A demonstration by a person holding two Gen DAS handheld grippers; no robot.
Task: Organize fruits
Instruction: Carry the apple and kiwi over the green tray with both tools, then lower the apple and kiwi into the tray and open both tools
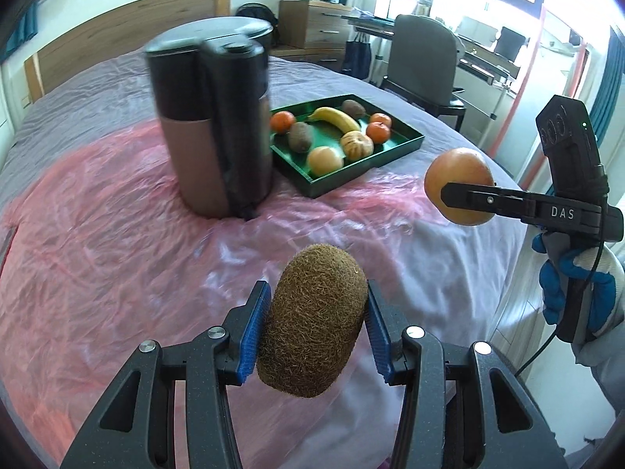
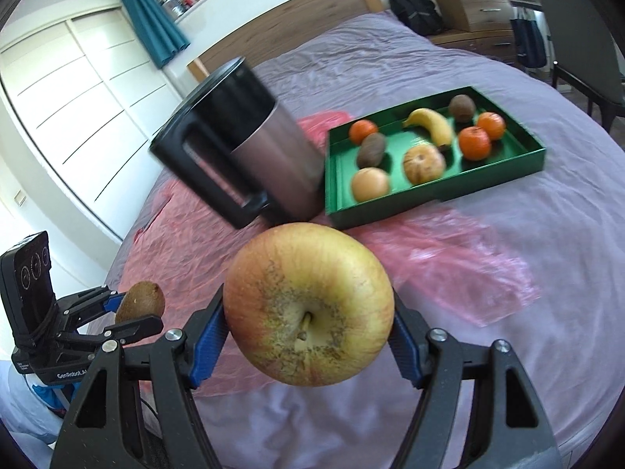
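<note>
My left gripper [image 1: 317, 326] is shut on a fuzzy brown kiwi [image 1: 314, 318], held above the bed's near edge. My right gripper [image 2: 308, 322] is shut on a yellow-red apple [image 2: 308, 314], stem facing the camera. Each gripper shows in the other's view: the right one [image 1: 453, 195] with the apple [image 1: 457, 172] at right, the left one [image 2: 134, 314] with the kiwi [image 2: 138, 301] at lower left. Farther back, a green tray [image 1: 394, 152] [image 2: 504, 172] holds a banana [image 2: 431, 125], two kiwis, three tangerines, an apple and a pale ribbed fruit.
A black and brown bin [image 1: 213, 125] [image 2: 250, 152] stands just left of the tray on a pink plastic sheet [image 1: 117, 211] spread over the grey bedcover [image 2: 547, 242]. A wooden headboard, drawers, a desk chair [image 1: 424, 62] and a wardrobe surround the bed.
</note>
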